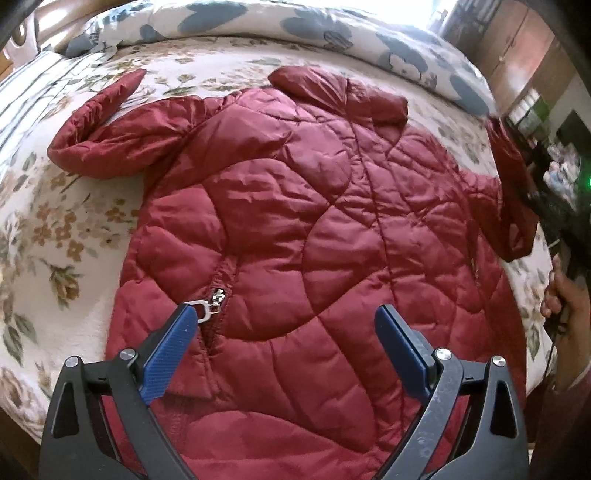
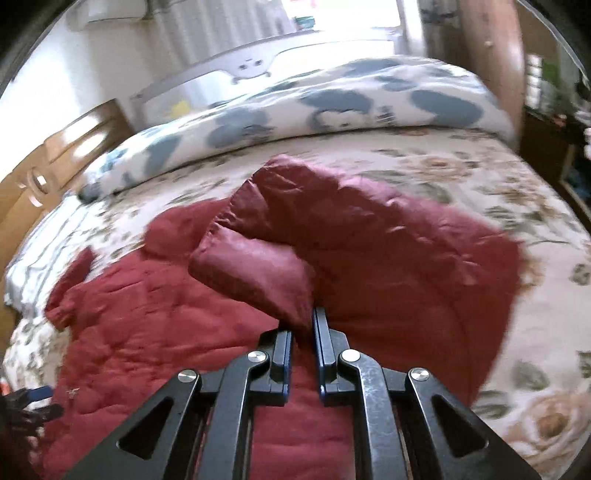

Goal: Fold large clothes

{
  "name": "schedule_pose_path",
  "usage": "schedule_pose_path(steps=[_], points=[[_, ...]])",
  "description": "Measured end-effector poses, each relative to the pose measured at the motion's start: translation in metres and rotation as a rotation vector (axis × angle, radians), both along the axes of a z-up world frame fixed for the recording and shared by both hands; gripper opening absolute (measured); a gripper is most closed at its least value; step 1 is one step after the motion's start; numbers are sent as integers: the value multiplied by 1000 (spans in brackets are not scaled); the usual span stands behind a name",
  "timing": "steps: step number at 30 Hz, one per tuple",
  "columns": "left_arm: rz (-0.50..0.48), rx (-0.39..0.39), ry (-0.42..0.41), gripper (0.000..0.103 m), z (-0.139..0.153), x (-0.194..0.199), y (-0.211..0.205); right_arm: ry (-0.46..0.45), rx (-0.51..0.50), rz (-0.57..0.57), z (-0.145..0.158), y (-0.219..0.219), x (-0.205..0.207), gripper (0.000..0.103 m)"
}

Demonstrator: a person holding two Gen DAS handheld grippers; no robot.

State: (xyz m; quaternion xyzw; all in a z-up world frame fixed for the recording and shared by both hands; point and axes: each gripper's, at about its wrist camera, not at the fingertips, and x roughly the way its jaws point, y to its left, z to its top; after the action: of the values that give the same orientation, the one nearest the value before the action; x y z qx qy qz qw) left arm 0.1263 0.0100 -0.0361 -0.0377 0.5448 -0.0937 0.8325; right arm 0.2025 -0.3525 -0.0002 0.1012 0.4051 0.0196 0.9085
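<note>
Dark red quilted nylon: one padded jacket [image 1: 295, 229], lying spread flat on a bed, collar toward the far side, hem nearest the cameras. Pocket zip with a metal pull [image 1: 210, 306] on its lower front. One sleeve [image 1: 103, 136] lies bent on the cover at the far left in the left wrist view; the other sleeve [image 2: 258, 273] is lifted and drawn over the jacket body. Right tongs [image 2: 304, 325]: closed tight, pinching that sleeve's cuff end. Left tongs [image 1: 284, 332]: blue pads wide apart, poised above the lower front, nothing between them. Bed cover [image 1: 66, 229]: cream, floral print. Rolled duvet [image 1: 258, 18], white with blue-grey flowers, along the far edge. A hand [image 1: 557, 295] shows at the right margin.
</note>
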Motion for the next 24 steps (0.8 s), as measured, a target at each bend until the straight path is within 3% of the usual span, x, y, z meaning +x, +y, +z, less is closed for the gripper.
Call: schedule_pose_path(steps=[7, 15, 24], points=[[29, -134, -14, 98, 9, 19, 16, 40, 41, 206, -20, 91, 14, 8], [16, -357, 36, 98, 9, 65, 28, 77, 101, 398, -47, 156, 21, 9], [39, -596, 193, 98, -35, 142, 21, 69, 151, 538, -58, 191, 19, 10]])
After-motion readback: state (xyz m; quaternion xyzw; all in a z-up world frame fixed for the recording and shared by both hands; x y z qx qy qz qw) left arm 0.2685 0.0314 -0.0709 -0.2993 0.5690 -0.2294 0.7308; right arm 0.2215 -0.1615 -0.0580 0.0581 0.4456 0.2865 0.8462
